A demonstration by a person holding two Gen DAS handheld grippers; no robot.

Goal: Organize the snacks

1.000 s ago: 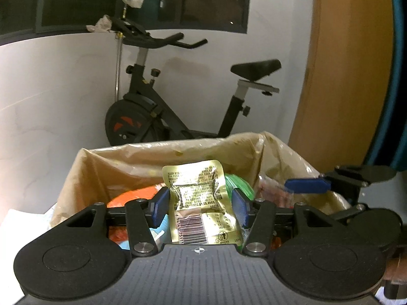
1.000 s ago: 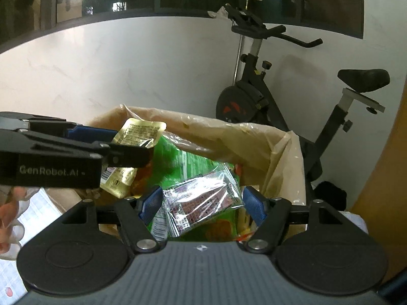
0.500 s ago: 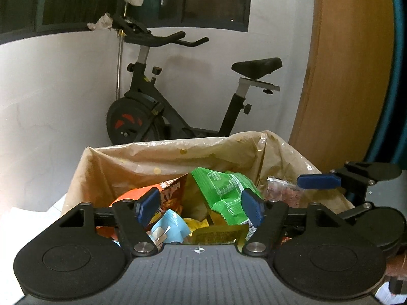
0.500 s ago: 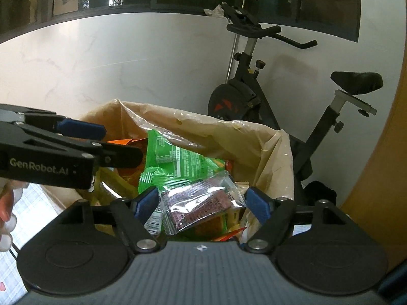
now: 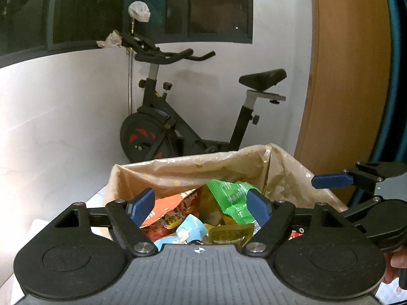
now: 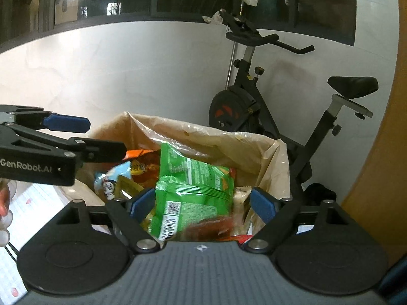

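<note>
Claws (image 5: 201, 207) (image 6: 202, 204) agape above bag (image 5: 178, 170)

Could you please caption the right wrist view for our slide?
Open right hand-held gripper above a lined box of snacks, green packet uppermost.

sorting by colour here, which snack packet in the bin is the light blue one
The small light blue packet with a cartoon face, at the near left of the lined bin, just below the orange packet. The green packet and gold packet lie to its right.
</note>
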